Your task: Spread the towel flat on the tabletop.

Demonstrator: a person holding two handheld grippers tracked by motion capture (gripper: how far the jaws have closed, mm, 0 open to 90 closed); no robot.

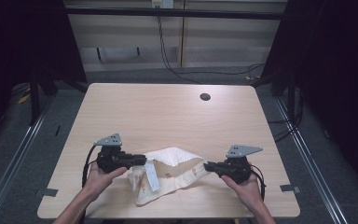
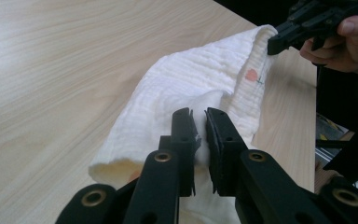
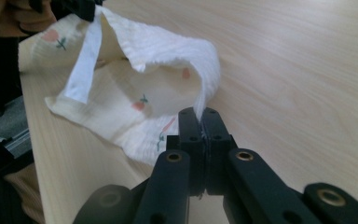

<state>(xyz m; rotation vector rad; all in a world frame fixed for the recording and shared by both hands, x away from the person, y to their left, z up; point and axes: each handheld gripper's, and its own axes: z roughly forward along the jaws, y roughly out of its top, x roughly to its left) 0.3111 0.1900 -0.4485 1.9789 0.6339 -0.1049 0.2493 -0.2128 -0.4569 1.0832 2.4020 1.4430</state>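
1 cream muslin cloth (image 1: 170, 170) with small peach prints, lying crumpled at the near edge of the wooden table (image 1: 168, 112), lifted at 2 ends. Left gripper (image 1: 142, 160): jaws narrow, pinching a fold of cloth. Right gripper (image 1: 208, 165): jaws clamped tight on the cloth's opposite hem.

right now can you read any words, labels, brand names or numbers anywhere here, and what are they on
None: no readable text stands on anything.
The white tag strip sewn to the cream cloth looks blank.
The cloth's marks are small red fruit prints, not letters.
The left gripper, right gripper and wooden table carry no lettering.
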